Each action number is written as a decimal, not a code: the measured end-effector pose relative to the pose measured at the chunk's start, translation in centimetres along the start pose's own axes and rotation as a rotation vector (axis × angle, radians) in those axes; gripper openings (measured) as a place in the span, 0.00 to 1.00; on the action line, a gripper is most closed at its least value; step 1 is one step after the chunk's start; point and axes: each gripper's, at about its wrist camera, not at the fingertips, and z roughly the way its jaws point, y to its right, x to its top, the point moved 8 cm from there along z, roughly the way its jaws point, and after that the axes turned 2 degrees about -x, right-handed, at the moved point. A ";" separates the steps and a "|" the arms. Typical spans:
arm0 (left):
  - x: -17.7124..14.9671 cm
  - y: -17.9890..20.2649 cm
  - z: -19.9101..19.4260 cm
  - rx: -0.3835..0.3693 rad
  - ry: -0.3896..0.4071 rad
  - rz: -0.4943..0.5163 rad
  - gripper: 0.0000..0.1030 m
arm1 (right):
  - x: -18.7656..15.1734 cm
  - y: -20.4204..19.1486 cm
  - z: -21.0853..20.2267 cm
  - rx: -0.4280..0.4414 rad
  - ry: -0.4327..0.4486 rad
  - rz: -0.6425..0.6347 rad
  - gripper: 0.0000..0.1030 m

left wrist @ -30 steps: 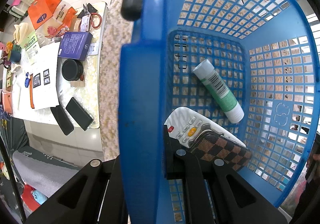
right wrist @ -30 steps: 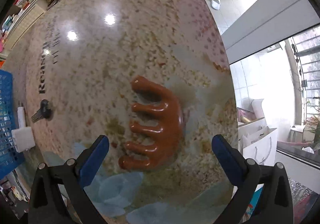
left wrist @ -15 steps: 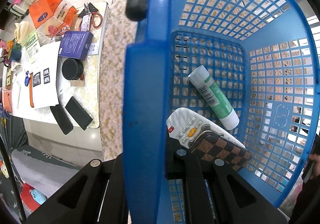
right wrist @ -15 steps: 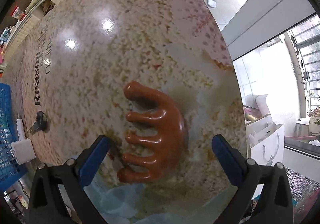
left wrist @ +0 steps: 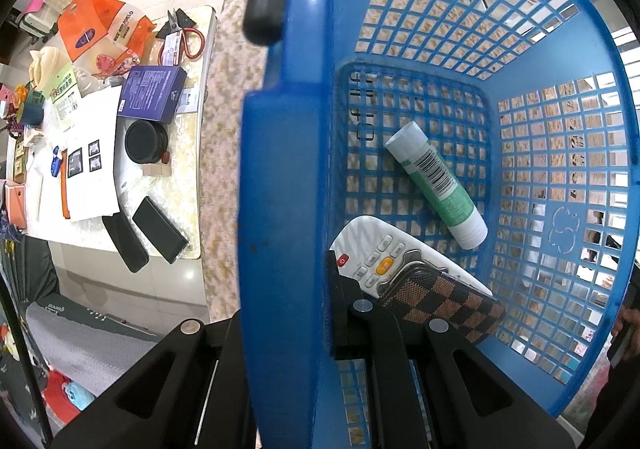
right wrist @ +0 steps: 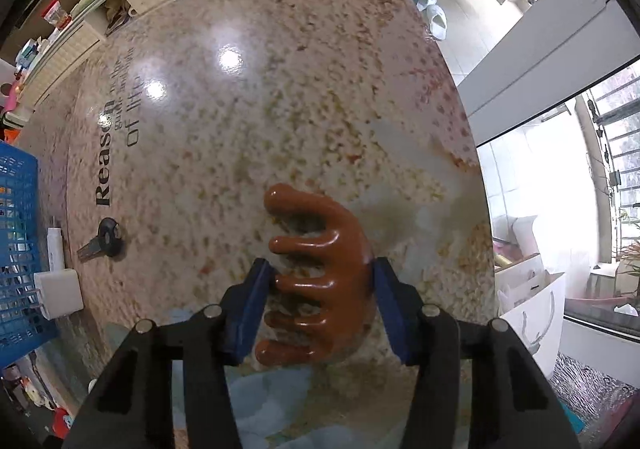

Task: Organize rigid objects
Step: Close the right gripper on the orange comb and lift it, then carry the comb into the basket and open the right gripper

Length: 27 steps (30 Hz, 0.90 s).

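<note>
Speckled stone tabletop, right gripper, spread a second ago, now pinching brown comb, left gripper still clamping blue basket.

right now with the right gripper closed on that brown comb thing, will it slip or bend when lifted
The brown comb looks thick, so probably stiff. Its glossy surface may slip; the right gripper pinches teeth tips against a curved back, so it could pivot. Likely light.

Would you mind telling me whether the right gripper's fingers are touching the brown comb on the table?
Touching. The right wrist view shows both blue fingers pressed against the sides of the brown comb, with no gap visible on either side.
</note>
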 end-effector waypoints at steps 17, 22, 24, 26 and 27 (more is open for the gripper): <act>0.0 0.0 0.0 -0.002 0.001 -0.003 0.10 | -0.1 -4.3 -4.3 0.070 0.066 -0.041 0.48; 0.0 0.0 0.0 -0.002 0.002 -0.002 0.10 | -0.3 -6.7 -6.5 0.106 0.102 -0.077 0.48; 0.0 0.0 0.0 -0.002 0.002 -0.002 0.10 | -0.1 -7.4 -7.7 0.116 0.122 -0.089 0.48; 0.1 0.0 0.0 -0.002 0.002 -0.003 0.10 | 0.3 -8.2 -9.3 0.129 0.149 -0.104 0.48; 0.1 0.0 0.0 -0.002 0.002 -0.004 0.10 | 0.5 -8.7 -10.3 0.136 0.165 -0.115 0.48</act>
